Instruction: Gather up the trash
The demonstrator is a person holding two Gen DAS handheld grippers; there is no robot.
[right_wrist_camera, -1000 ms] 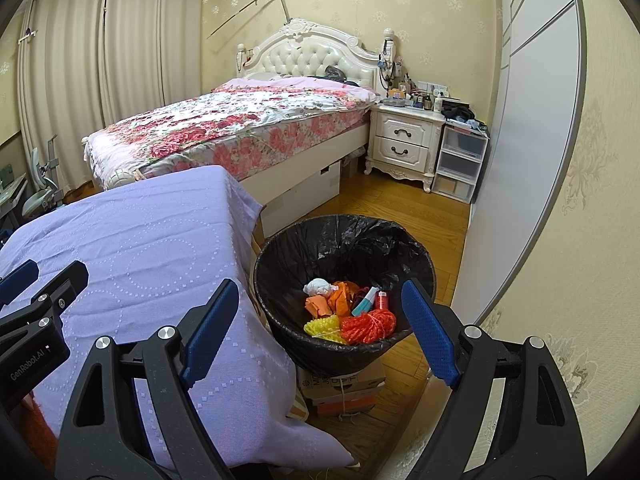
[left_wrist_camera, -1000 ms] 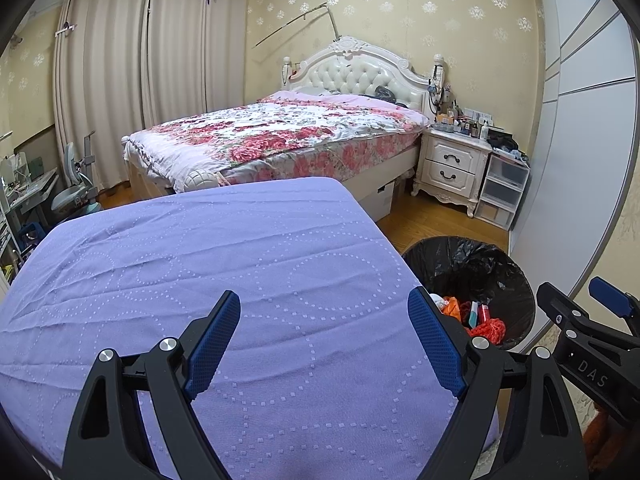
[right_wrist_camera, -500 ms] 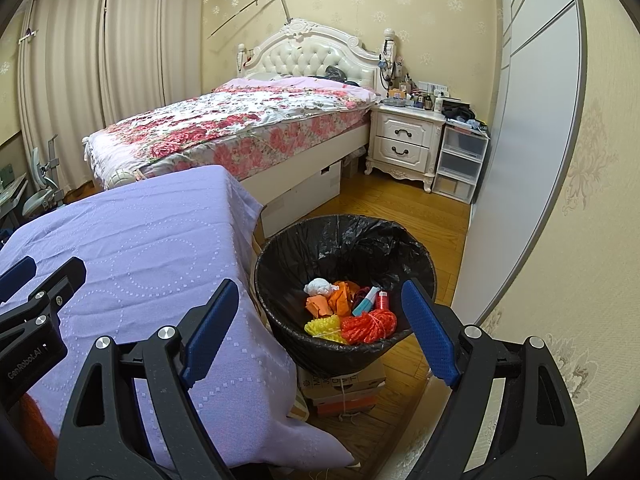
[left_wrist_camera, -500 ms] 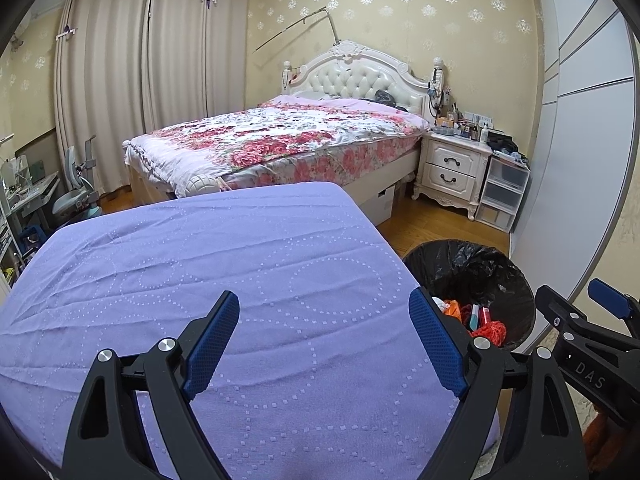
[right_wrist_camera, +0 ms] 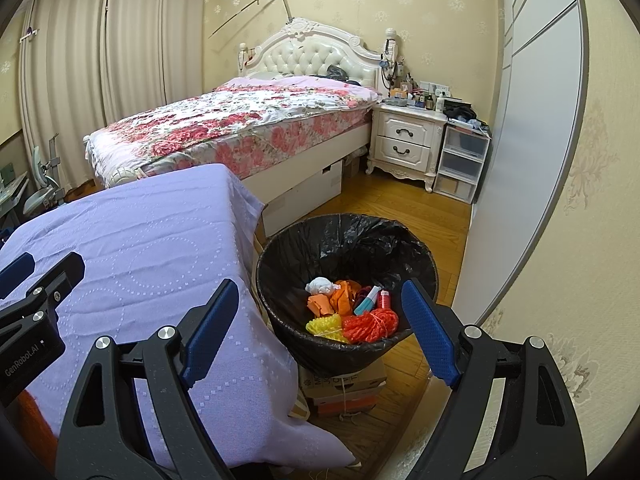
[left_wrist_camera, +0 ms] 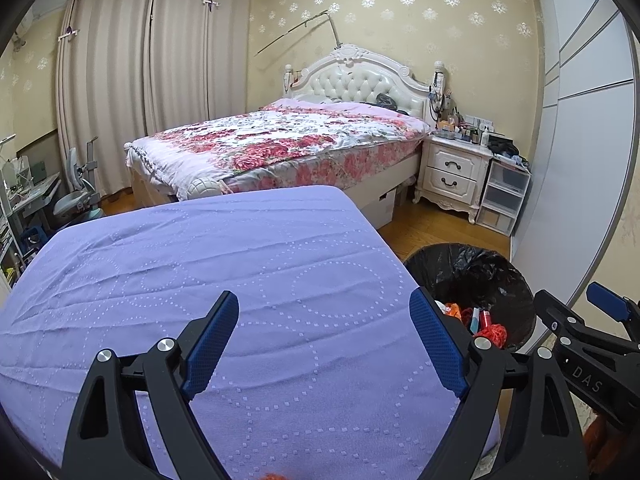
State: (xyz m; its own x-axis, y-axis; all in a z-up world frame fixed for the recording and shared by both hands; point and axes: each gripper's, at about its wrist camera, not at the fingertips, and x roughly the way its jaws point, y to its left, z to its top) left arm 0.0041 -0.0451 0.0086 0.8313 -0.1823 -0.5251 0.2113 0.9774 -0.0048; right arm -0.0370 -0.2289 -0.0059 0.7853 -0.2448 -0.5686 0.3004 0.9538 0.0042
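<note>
I hold my left gripper [left_wrist_camera: 324, 344] over the lilac cloth [left_wrist_camera: 240, 264] with its jaws wide and nothing between them; my right gripper [right_wrist_camera: 320, 320] hangs just as wide and empty above the black-lined bin [right_wrist_camera: 400, 236]. The trash [right_wrist_camera: 352, 312] already lies inside, since the bin stands just beside the cloth's right edge. I judge little left: the cloth shows bare, with open floor beyond the bin.

The table is covered by a matt lilac cloth [left_wrist_camera: 256, 280] stitched with raised dotted rings, and the bin is lined with a crinkled, glossy black plastic bag [right_wrist_camera: 340, 240]. The gripper fingers are faced with blue, finely textured pads [right_wrist_camera: 428, 336] on matt black plastic frames. A polished wooden floor [right_wrist_camera: 420, 216] is seen.
</note>
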